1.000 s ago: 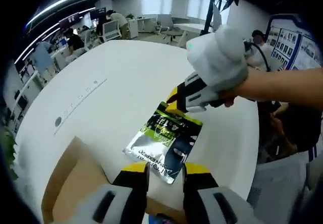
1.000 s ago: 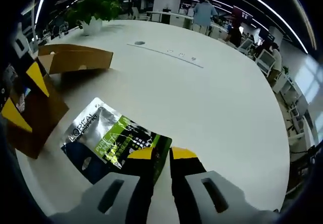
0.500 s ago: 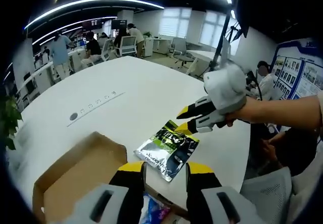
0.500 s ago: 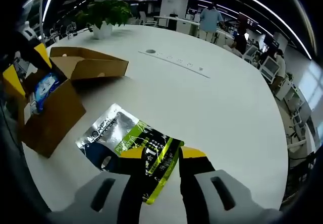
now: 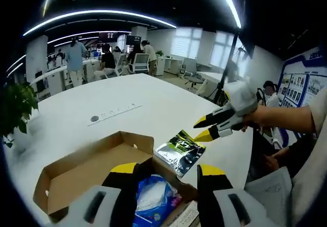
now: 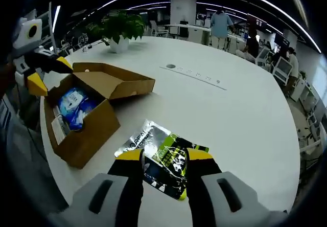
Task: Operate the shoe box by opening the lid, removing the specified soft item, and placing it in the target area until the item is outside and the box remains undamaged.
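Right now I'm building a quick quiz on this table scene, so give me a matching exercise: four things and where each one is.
Things:
1. silver-green pouch
2. blue packet
3. potted plant
4. shoe box lid

Places:
A. inside the shoe box
B. folded open, resting on the table
C. flat on the table beside the box
D. at the table's far edge

Pairs: 1-C, 2-A, 3-D, 4-B

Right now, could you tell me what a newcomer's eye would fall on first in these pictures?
The open cardboard box near the white table's edge, its lid folded back and a blue packet inside. Next, the shiny green-and-silver pouch lying flat on the table beside the box, just ahead of the open right claw. The left claw hangs open over the box.
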Motion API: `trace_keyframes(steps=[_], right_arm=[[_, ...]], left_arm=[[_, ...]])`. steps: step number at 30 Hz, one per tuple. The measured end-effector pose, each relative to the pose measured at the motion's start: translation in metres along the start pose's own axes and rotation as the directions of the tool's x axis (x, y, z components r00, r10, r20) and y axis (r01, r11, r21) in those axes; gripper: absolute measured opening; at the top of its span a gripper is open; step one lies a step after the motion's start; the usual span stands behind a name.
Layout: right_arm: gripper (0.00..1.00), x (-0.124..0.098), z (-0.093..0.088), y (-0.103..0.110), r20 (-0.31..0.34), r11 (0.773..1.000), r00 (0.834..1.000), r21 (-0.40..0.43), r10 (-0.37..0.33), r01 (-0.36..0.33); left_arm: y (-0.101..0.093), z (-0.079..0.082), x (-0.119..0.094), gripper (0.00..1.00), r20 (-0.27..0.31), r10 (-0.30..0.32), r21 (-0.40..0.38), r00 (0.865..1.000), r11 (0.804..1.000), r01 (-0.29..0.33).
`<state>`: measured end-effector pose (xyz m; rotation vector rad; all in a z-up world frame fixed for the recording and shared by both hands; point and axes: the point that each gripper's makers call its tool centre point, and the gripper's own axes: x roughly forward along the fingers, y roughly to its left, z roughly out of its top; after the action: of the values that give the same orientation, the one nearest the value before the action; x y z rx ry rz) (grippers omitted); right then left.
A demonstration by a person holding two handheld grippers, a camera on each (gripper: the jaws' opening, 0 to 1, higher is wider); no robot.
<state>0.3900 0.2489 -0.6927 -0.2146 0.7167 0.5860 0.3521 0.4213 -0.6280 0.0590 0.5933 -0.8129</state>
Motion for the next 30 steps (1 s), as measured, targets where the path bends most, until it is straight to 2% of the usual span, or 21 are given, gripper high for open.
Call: trace_keyframes(steps=[1, 10, 16, 24, 30], right_arm=[[0.31, -0.001, 0.004, 0.005, 0.007, 1.0, 1.0, -0.001, 0.013, -0.013], [0.33, -0.004, 0.031, 0.049, 0.027, 0.994, 0.994, -0.029, 0.108, -0.107], [0.35, 0.0, 0.045, 0.084, 0.035, 0.981, 0.981, -0.055, 0.189, -0.187], [0.35, 0.019, 0.055, 0.126, 0.004, 0.957, 0.962, -0.1, 0.273, -0.271], [0.35, 0.038, 0.058, 0.149, -0.013, 0.941, 0.947, -0.114, 0.321, -0.32]], left_arm=[[0.004, -0.001, -0.005, 0.49, 0.015, 0.009, 0.004, 1.0, 1.0, -0.009], [0.034, -0.018, -0.035, 0.58, 0.028, 0.082, -0.042, 0.996, 0.996, -0.081], [0.048, -0.027, -0.057, 0.63, 0.047, 0.119, -0.037, 0.992, 0.992, -0.117], [0.062, -0.048, -0.082, 0.68, 0.034, 0.166, -0.021, 0.986, 0.986, -0.165], [0.071, -0.056, -0.098, 0.72, 0.045, 0.199, -0.027, 0.979, 0.98, -0.198]])
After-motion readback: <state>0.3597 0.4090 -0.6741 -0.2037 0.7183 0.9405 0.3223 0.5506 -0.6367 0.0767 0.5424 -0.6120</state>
